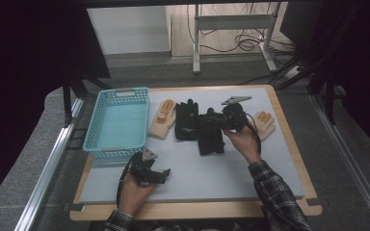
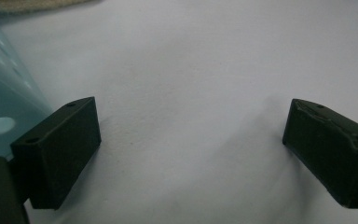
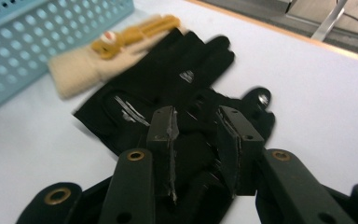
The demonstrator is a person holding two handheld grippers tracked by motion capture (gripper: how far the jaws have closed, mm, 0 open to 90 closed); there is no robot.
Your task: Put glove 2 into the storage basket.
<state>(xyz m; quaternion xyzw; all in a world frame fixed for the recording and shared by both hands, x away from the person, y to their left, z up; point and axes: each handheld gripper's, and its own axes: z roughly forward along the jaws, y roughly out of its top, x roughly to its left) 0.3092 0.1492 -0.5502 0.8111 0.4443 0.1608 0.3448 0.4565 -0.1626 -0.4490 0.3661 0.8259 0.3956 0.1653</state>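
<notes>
Two black gloves lie side by side mid-table, one [image 1: 186, 120] beside a cream glove with orange fingers [image 1: 163, 119], the other [image 1: 210, 137] nearer the person. My right gripper [image 1: 220, 121] hovers over the nearer black glove [image 3: 256, 116], its jaws a little apart with no cloth pinched between the pads [image 3: 168, 140]. Beyond it lie the farther black glove [image 3: 168, 79] and the cream glove [image 3: 98, 56]. A second cream glove [image 1: 265, 124] lies at the right. My left gripper [image 1: 163, 174] rests low on the white mat near the front, and its jaws [image 2: 191, 149] stand wide open with nothing between them.
A turquoise plastic basket [image 1: 120, 122] sits at the mat's left side, close beside my left gripper [image 2: 4, 102] and seen past the gloves [image 3: 28, 42]. The white mat [image 1: 207, 178] covers a wooden tabletop. Table legs and cables stand on the floor beyond.
</notes>
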